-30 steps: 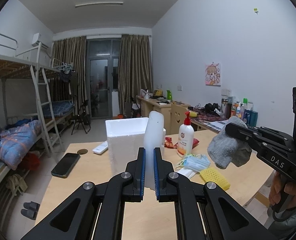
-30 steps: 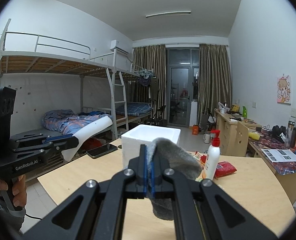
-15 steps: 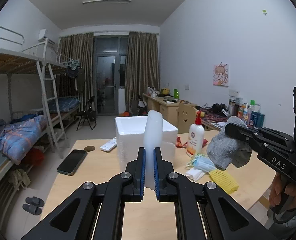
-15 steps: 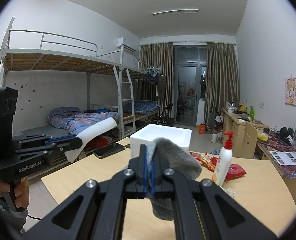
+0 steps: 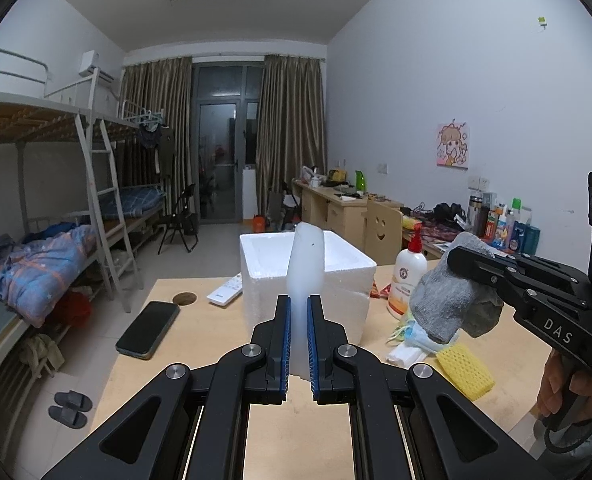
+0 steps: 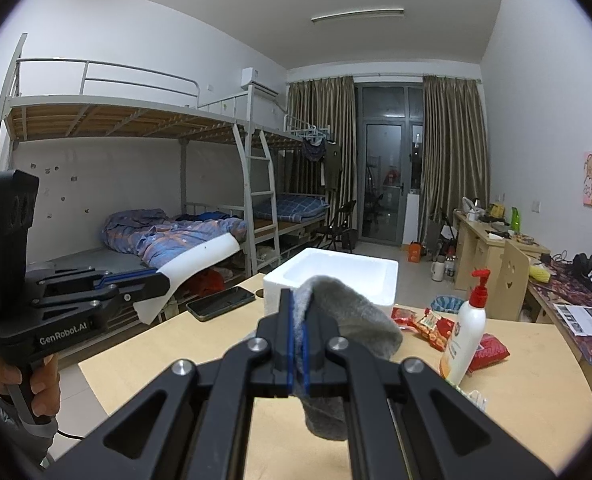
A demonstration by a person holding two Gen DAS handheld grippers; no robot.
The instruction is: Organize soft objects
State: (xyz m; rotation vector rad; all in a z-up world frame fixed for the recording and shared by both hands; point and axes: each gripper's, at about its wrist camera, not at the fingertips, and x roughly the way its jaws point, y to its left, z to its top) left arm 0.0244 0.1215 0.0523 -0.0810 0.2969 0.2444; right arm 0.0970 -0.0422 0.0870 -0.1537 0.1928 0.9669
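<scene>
A white foam box (image 5: 337,280) stands open-topped on the wooden table (image 5: 200,320), thick-walled, and what little of its inside shows in the right wrist view looks bare white. Held in the air before it are the two soft things. The left gripper (image 5: 297,344) has its blue-padded fingers closed on a white foam sheet (image 5: 305,264), a thin, bendy strip that rises upright from the jaws and curls over at the top; from the other camera it arcs out sideways from that gripper (image 6: 158,280). The right gripper (image 6: 297,344) is pinched tight on a grey knitted sock (image 6: 347,320), which bunches over the fingertips and hangs limp below them, above the table edge; in the left wrist view the sock (image 5: 445,304) droops just beside the box. On the table lie a yellow mesh foam sleeve (image 5: 463,366), a blue face mask (image 5: 415,332) and a folded white tissue pack (image 5: 405,354), close together under the sock, near a white pump bottle (image 5: 409,280) with a red head and a round red emblem whose writing is too small to read. The left gripper's body reads "GenRobot.AI", the right one's "DAS".
</scene>
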